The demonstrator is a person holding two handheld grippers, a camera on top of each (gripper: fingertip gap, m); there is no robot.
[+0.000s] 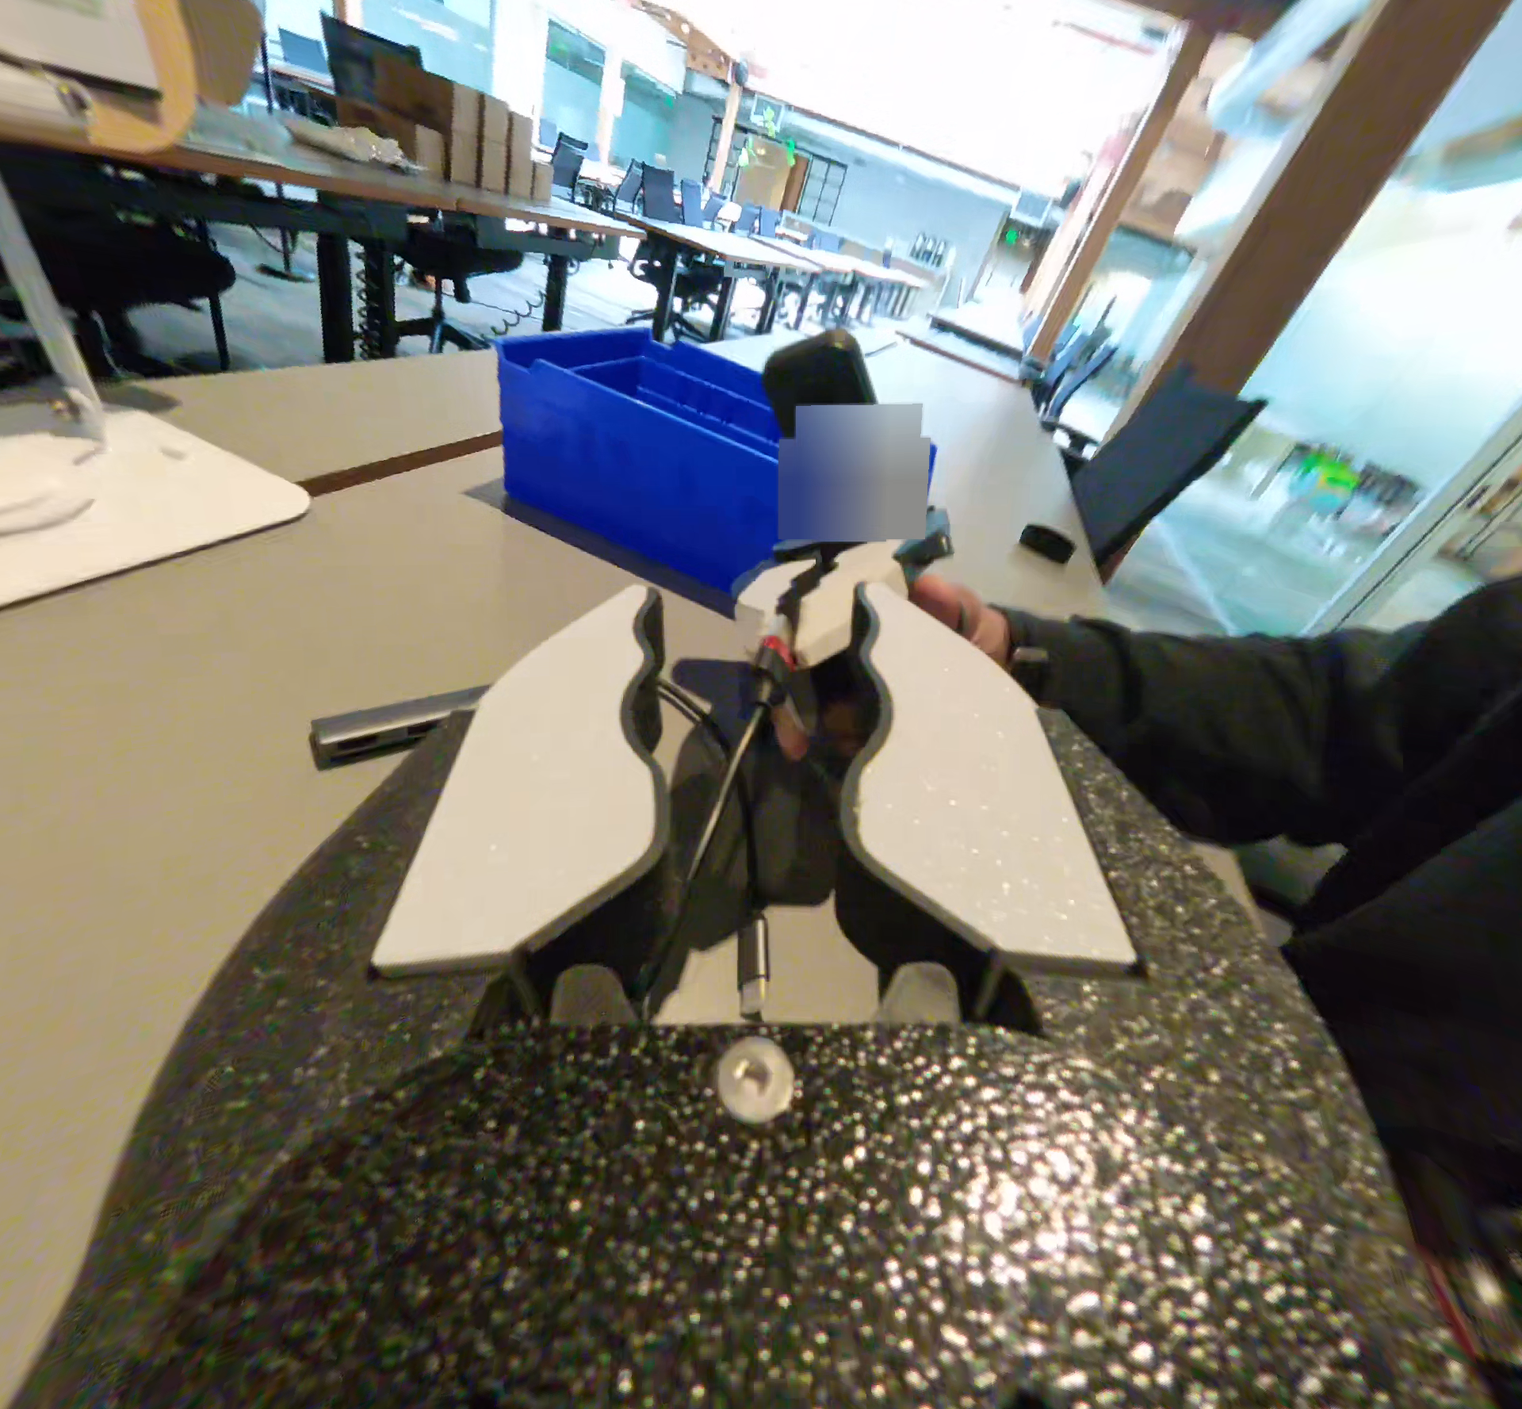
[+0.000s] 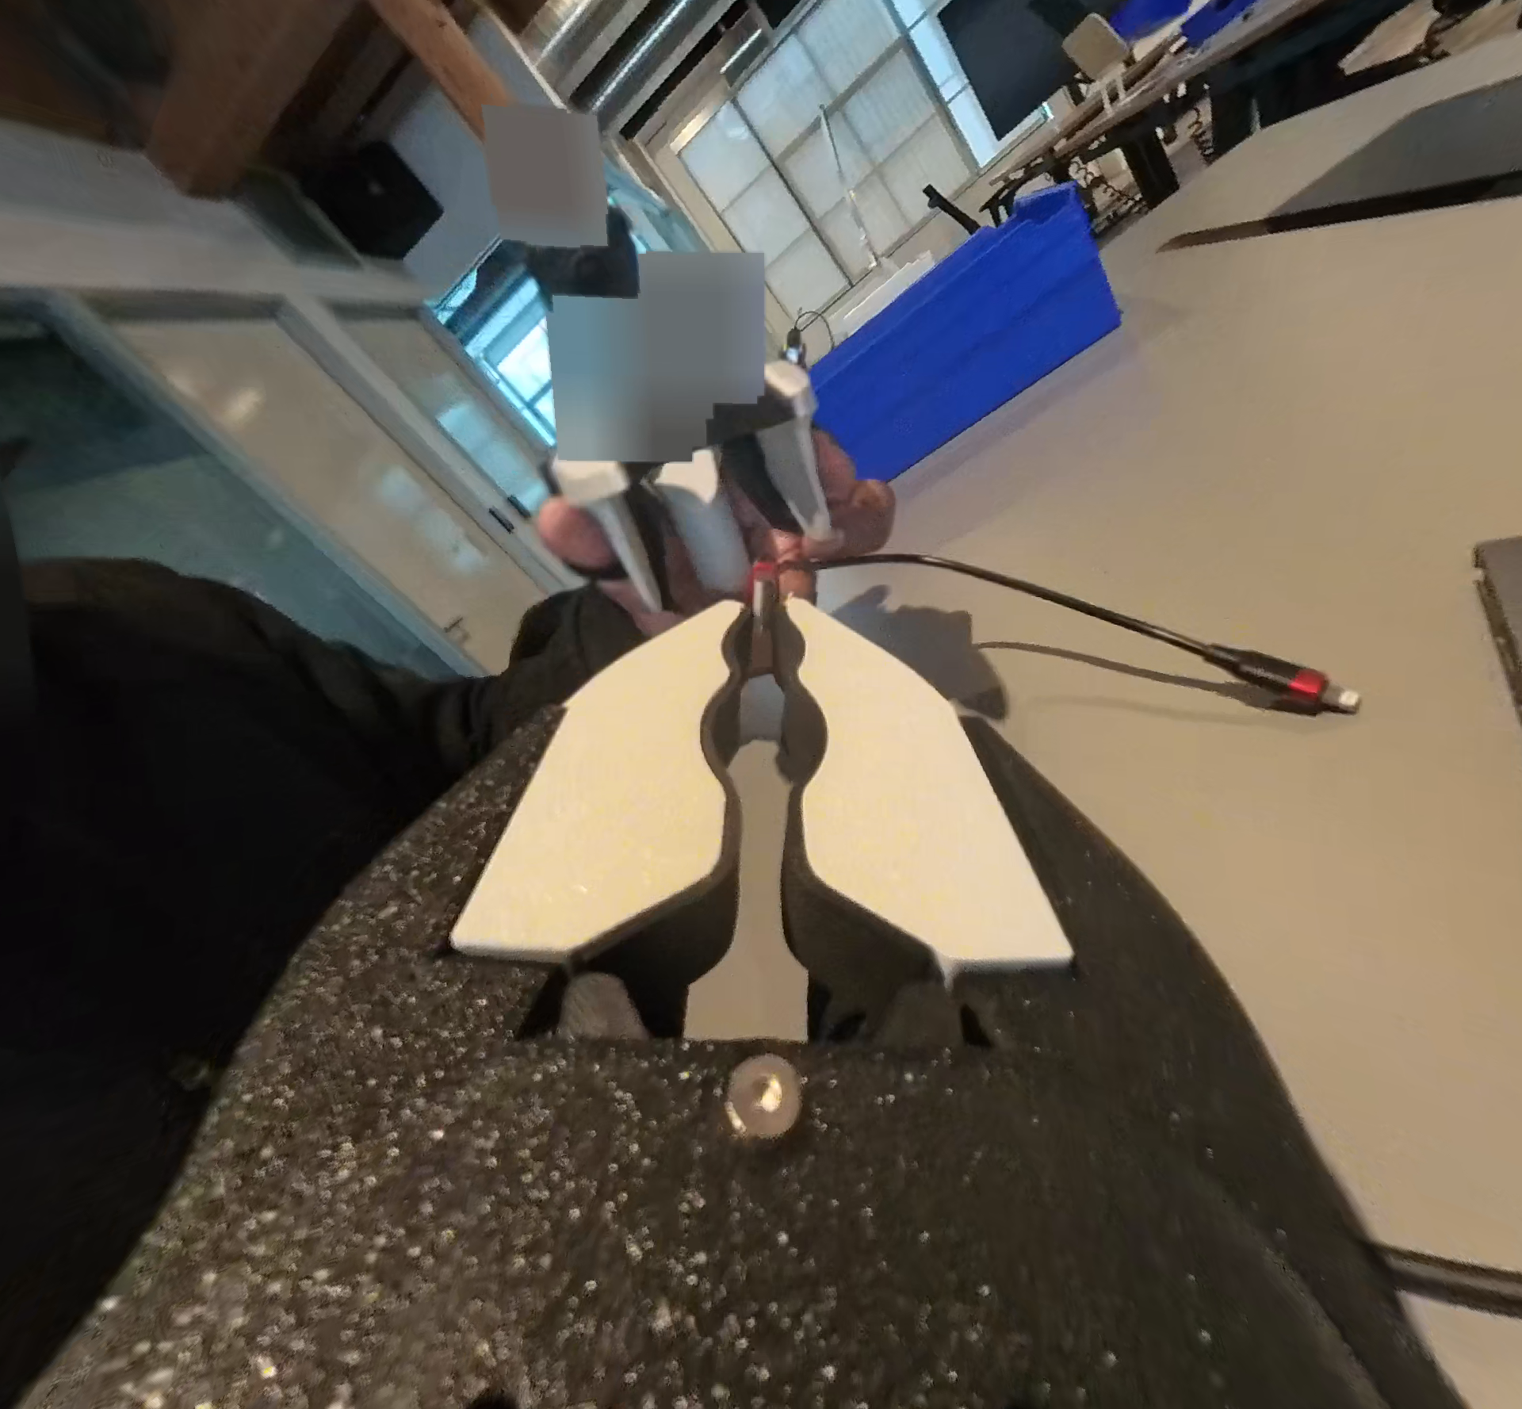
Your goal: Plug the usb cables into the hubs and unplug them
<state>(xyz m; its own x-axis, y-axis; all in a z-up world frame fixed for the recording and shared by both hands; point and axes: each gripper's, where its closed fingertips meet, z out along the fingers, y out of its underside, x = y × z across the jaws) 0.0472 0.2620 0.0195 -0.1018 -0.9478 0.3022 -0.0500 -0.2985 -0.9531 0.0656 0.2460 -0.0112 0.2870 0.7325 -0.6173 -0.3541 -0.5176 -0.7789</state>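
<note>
Right wrist view, frame centre: your right gripper (image 2: 762, 616) pinches the cable's plug (image 2: 762, 597) for aiming; left gripper (image 1: 758, 611), fingers spread, awaits the grey hub (image 1: 387, 727).

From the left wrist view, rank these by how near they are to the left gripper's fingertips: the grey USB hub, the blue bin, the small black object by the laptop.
From the left gripper:
1. Grey USB hub, on the table just left of the left finger.
2. Blue bin, straight ahead, past the fingertips.
3. Small black object, far right, beside the laptop.
</note>
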